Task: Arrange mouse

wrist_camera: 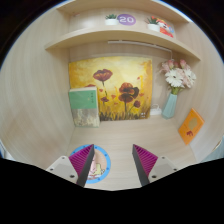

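While our claw (114,163) hangs wide open with nothing between its pink pads (83,158), we judge that we are at the searching step, since no mouse shows anywhere ahead. Just under the left finger lies a round blue-rimmed coaster (97,166) on the pale desk (130,135). Beyond it a flower painting (110,88) leans against the wall, a green book (84,105) to its left, a vase of flowers (176,84) and an orange card (190,125) to its right, shelves (115,38) above. Next we would likely need to tilt down or swing aside to find the mouse.
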`<act>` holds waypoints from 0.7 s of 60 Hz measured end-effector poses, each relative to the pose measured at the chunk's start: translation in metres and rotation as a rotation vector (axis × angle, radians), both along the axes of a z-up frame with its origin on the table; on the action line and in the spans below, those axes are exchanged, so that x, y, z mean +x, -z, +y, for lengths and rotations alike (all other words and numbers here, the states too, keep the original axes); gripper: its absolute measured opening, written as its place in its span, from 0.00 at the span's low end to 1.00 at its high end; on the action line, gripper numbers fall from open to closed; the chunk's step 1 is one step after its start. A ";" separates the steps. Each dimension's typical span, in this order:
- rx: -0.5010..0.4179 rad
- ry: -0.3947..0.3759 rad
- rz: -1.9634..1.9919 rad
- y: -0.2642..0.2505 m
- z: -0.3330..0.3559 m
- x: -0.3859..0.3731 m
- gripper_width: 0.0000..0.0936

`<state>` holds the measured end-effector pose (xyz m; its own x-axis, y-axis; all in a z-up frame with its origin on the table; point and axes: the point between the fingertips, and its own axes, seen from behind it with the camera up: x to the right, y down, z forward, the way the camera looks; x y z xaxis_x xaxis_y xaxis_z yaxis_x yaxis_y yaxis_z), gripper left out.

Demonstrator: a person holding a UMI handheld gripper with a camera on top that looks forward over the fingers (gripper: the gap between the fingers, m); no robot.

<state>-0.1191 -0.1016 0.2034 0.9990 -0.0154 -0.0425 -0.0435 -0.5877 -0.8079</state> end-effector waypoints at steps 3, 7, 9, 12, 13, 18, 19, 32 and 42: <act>0.017 0.010 -0.010 -0.007 -0.009 0.019 0.81; 0.023 0.016 -0.020 -0.015 -0.022 0.043 0.81; 0.028 0.018 -0.022 -0.017 -0.028 0.054 0.81; 0.028 0.023 -0.020 -0.018 -0.038 0.070 0.81; 0.031 0.029 -0.018 -0.018 -0.041 0.074 0.81; 0.033 0.035 -0.017 -0.020 -0.055 0.099 0.79; 0.035 0.037 -0.022 -0.019 -0.058 0.104 0.79; 0.025 0.006 -0.026 -0.010 -0.099 0.138 0.79; 0.026 -0.003 -0.024 -0.008 -0.122 0.149 0.79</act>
<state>0.0294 -0.2233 0.2117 0.9998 -0.0119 -0.0188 -0.0222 -0.5667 -0.8236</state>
